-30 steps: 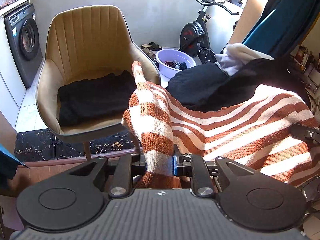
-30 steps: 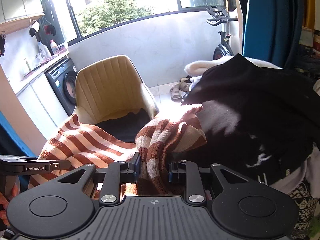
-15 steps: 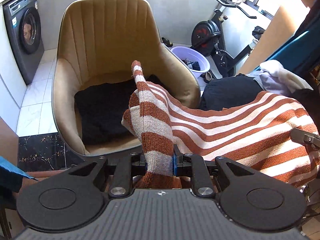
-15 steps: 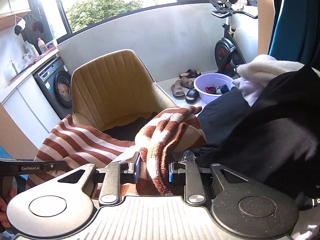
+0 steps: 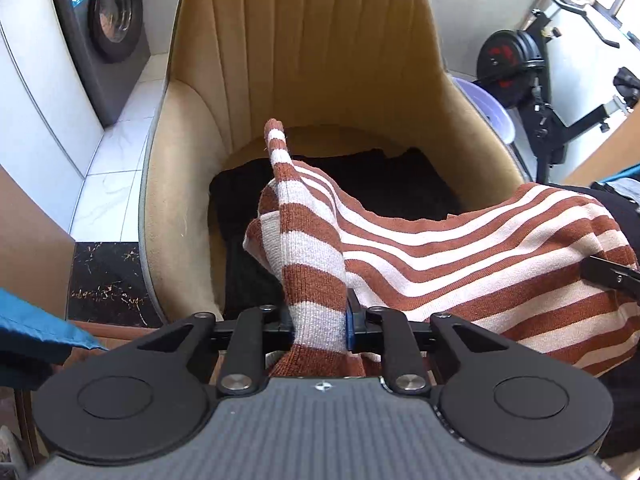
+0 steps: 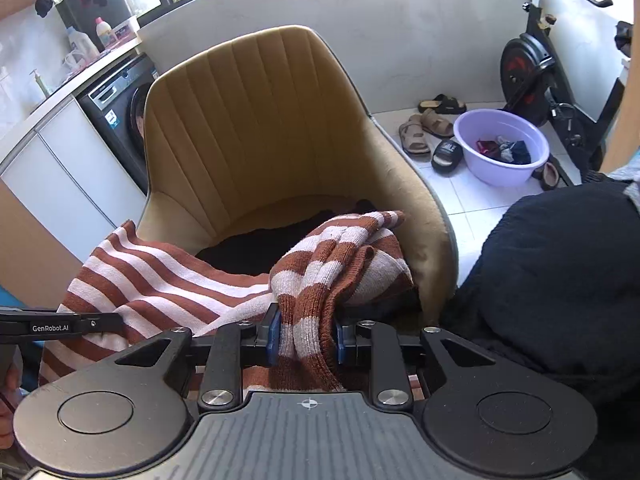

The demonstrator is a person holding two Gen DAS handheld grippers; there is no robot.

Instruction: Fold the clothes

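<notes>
Left gripper (image 5: 318,326) fills the bottom of its frame, black ribbed plastic, its jaws pinching a bunched edge of the sweater (image 5: 460,248). That knit is ribbed, with rust and cream stripes; one fold stands up in a narrow peak at frame centre, and the rest spreads toward the right edge.

Right gripper (image 6: 305,336), with blue pads, clamps another gathered wad of the same sweater (image 6: 168,280), which rumples into thick rolls just above the jaws and stretches flat toward the lower left, where the other gripper's black arm shows.

Behind the sweater in both views sits a chair (image 5: 312,60), a rounded shell of mustard velvet with vertical channel stitching. A black garment (image 5: 400,192) lies flat on its seat, partly under the stripes.

At the right of the right-wrist view bulges a dark cloth heap (image 6: 560,272). Farther back on the white tiles are a lilac plastic basin (image 6: 500,148) holding small clothes, sandals (image 6: 424,128), and an exercise bike (image 6: 532,68). A dark washer (image 5: 104,32) stands at upper left.
</notes>
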